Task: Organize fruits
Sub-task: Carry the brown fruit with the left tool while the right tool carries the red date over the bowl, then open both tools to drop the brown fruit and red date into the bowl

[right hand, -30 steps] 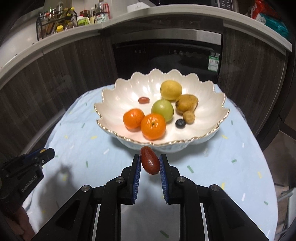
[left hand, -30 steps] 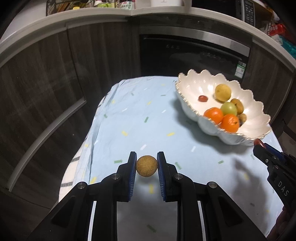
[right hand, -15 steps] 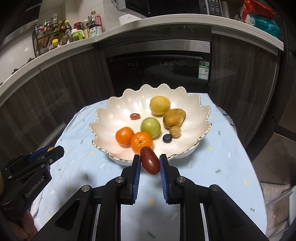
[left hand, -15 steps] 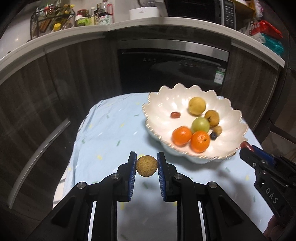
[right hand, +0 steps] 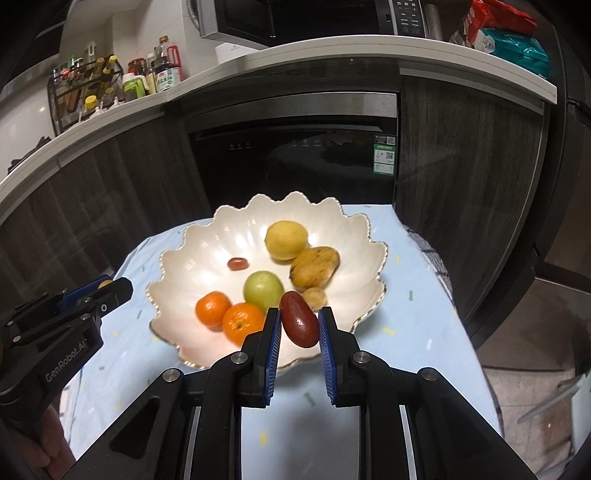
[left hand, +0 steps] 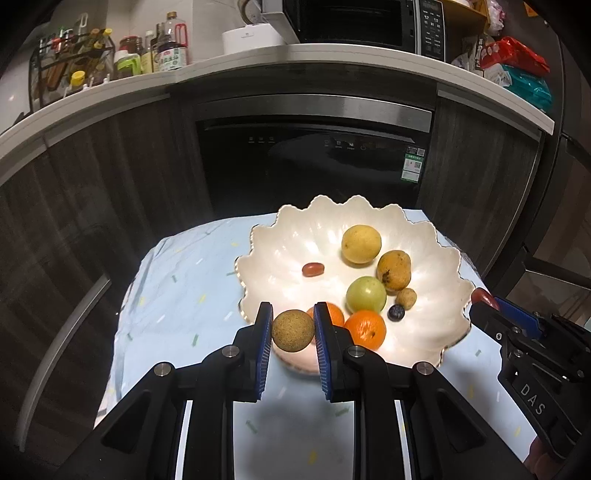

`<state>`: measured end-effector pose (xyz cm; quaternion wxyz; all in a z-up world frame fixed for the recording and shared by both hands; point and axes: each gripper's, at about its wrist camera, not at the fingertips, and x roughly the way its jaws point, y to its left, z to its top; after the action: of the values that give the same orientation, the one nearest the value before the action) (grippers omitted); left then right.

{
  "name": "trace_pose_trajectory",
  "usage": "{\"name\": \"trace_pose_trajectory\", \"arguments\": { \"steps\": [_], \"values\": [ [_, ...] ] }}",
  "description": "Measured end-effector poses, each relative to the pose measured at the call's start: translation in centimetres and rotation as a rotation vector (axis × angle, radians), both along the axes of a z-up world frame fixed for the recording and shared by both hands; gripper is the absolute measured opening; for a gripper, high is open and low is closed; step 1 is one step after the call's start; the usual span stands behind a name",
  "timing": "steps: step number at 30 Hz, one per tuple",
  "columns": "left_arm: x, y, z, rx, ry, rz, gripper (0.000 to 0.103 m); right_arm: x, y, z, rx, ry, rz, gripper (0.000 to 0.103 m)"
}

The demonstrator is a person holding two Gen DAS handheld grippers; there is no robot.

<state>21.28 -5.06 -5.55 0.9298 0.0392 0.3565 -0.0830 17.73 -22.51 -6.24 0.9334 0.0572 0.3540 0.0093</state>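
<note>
My left gripper (left hand: 293, 332) is shut on a round tan longan (left hand: 293, 329), held above the near left rim of the white scalloped bowl (left hand: 273, 266). My right gripper (right hand: 299, 326) is shut on a dark red date (right hand: 298, 323) over the bowl's (right hand: 177, 273) near edge. Inside the bowl lie two oranges (left hand: 365, 328), a green fruit (left hand: 365, 294), a yellow fruit (left hand: 361, 244), a mango-like fruit (left hand: 393, 269), a small red date (left hand: 313, 269), a blueberry (left hand: 396, 312) and a small longan (left hand: 406, 298). Each gripper shows at the edge of the other's view.
The bowl stands on a small table under a light blue patterned cloth (left hand: 177, 295). Behind it are dark cabinets and a built-in black appliance (left hand: 310, 162). A counter above carries a bottle rack (left hand: 70, 62), a microwave (left hand: 362, 18) and snack bags (left hand: 517, 70).
Both grippers have risen and moved forward to the bowl with their fruits still held. The bowl has shifted from the right side toward the centre in the left wrist view.
</note>
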Motion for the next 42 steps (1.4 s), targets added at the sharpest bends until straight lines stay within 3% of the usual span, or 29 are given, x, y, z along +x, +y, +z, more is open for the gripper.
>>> {"name": "trace_pose_trajectory", "arguments": {
  "steps": [27, 29, 33, 36, 38, 42],
  "values": [
    [7.0, -1.3, -4.0, 0.031, 0.057, -0.018, 0.023, 5.5, -0.7, -3.1, -0.015, 0.080, -0.021, 0.022],
    [7.1, -1.4, -4.1, 0.036, 0.058, -0.016, 0.032, 5.5, -0.7, -3.1, -0.021, 0.078, -0.028, 0.024],
    [7.1, -1.4, -4.0, 0.047, 0.049, -0.010, 0.039, 5.4, -0.8, -3.0, -0.028, 0.069, -0.038, 0.042],
    [6.9, -1.4, -3.7, 0.050, 0.043, -0.007, 0.045, 5.2, -0.9, -2.6, -0.030, 0.057, -0.047, 0.049],
    [6.7, -1.3, -3.4, 0.053, 0.035, 0.000, 0.056, 5.1, -0.9, -2.4, -0.032, 0.049, -0.052, 0.054],
    [6.2, -1.0, -2.8, 0.051, 0.026, 0.008, 0.058, 4.7, -0.9, -1.8, -0.032, 0.030, -0.058, 0.060]
  ]
}}
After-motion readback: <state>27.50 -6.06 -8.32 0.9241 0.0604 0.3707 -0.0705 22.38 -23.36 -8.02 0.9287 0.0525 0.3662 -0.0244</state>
